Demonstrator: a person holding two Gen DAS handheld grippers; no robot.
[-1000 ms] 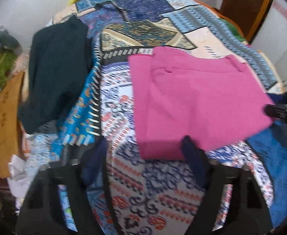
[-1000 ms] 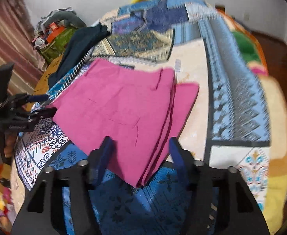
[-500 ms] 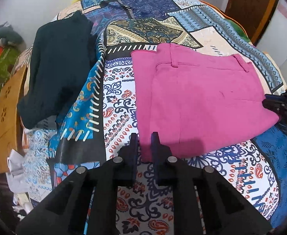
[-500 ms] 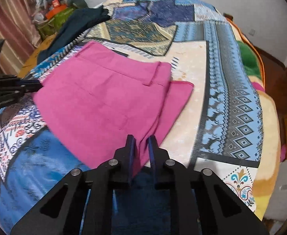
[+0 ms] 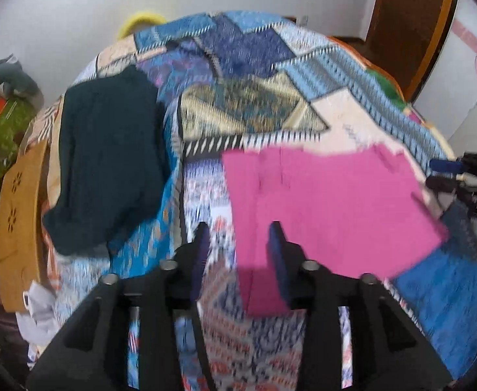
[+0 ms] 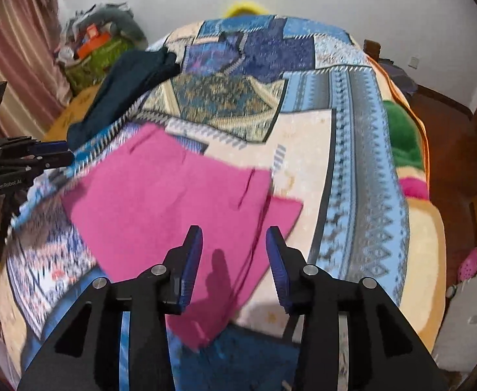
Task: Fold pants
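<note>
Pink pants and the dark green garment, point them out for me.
pink pants [image 5: 329, 208], left wrist view, middle of the folded fabric.
dark green garment [image 5: 108, 163], left wrist view, centre of the cloth.

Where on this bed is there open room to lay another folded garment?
Free: the patchwork bedspread right of the folded pink pants, and the far end beyond them. Crowded: the left edge, where the dark teal garment lies. Both claws hover, open, over the pants' near edge.

**Pink on patchwork**

The pants [image 5: 329, 208] are showing solid magenta pink. The bedspread [image 6: 352, 150] under them is mixing blue, navy, cream and gold patchwork prints. A dark teal garment [image 5: 108, 163] is lying plain. Gripper pads [image 6: 191, 260] are showing blue on black.
</note>
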